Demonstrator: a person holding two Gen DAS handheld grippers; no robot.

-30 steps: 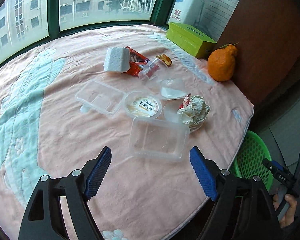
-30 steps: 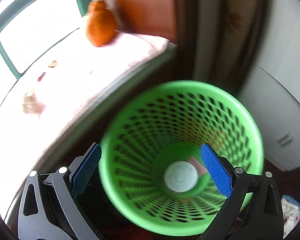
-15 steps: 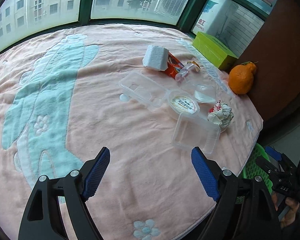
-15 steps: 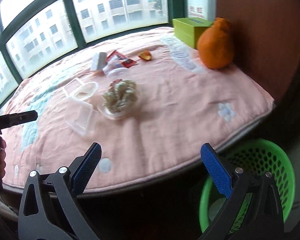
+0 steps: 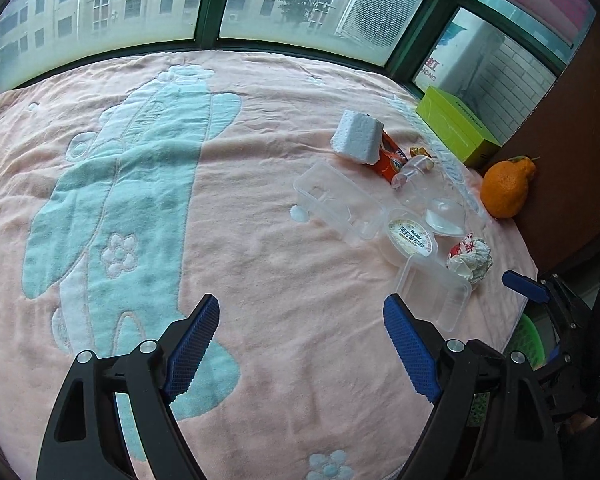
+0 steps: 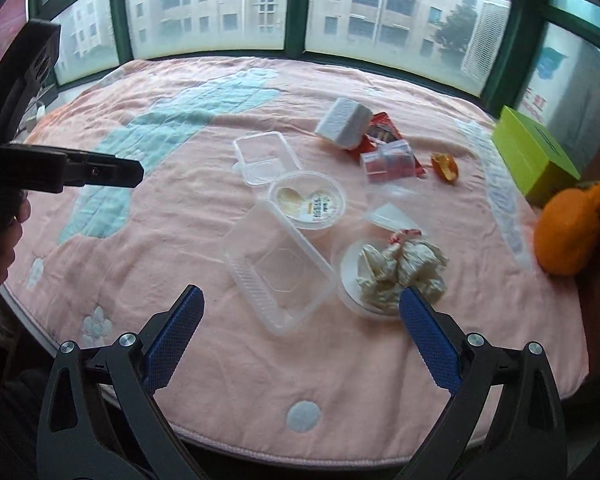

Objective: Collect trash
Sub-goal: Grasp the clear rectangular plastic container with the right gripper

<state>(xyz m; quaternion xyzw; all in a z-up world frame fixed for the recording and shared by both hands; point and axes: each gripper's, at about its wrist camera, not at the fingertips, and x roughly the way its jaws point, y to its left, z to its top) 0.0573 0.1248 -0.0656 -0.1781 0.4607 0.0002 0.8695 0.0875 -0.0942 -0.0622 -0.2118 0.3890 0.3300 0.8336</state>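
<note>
- Hovering over pink blanket (image 6: 148, 280), right gripper (image 6: 300, 332) spread wide, empty; left gripper (image 5: 300, 344) likewise.
- Clear rectangular tray (image 6: 278, 276) nearest, crumpled wrapper (image 6: 400, 270) in a dish beside it.
- Behind: round sauce tub (image 6: 308, 200), second clear tray (image 6: 262, 156), foam block (image 6: 342, 122), red wrapper (image 6: 380, 130).
- Orange fruit (image 6: 570, 230), green box (image 6: 534, 154) far right.

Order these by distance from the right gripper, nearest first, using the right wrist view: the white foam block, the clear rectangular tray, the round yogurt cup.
1. clear rectangular tray, just ahead of the open right gripper.
2. round yogurt cup, behind the tray.
3. white foam block, farthest, toward the window.
</note>
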